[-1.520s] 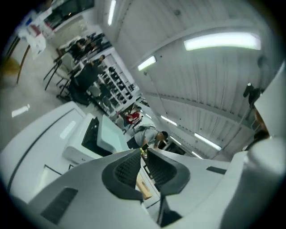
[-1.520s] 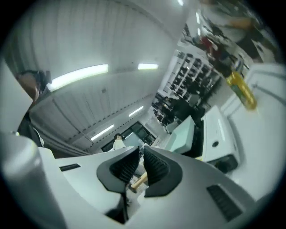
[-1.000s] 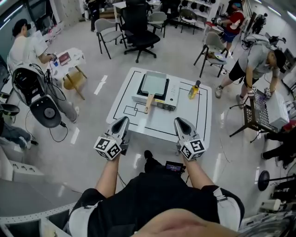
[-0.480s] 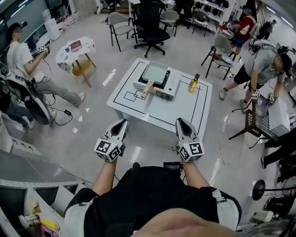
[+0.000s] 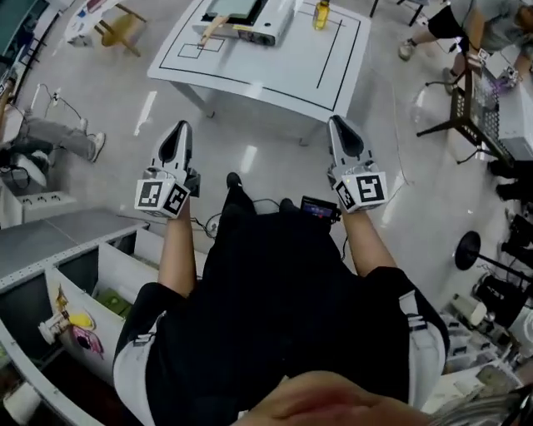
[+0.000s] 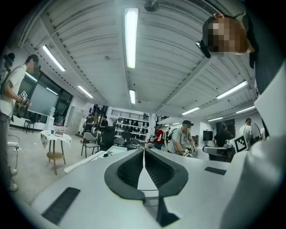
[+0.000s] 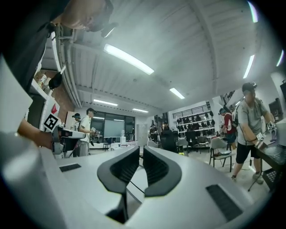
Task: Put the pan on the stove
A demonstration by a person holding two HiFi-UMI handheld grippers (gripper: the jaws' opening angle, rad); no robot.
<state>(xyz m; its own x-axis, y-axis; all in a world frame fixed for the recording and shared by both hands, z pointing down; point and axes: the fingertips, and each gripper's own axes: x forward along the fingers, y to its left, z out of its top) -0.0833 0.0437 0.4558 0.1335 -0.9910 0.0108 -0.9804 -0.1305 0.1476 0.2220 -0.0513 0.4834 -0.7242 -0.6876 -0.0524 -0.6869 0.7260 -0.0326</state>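
White worktop point(image 5: 275, 75) stands well apart from the operator, with the rectangular pan point(image 5: 236, 7) at its far side, apparently already seated on the portable stove point(image 5: 271, 32). Little of the task seems left to do. The pan's long axis runs from its body to a wooden handle point(image 5: 212, 27) that points toward the operator's near left. The left claw point(image 5: 180, 127) is fully closed and empty, and the right claw point(image 5: 340, 121) is all but closed on nothing.
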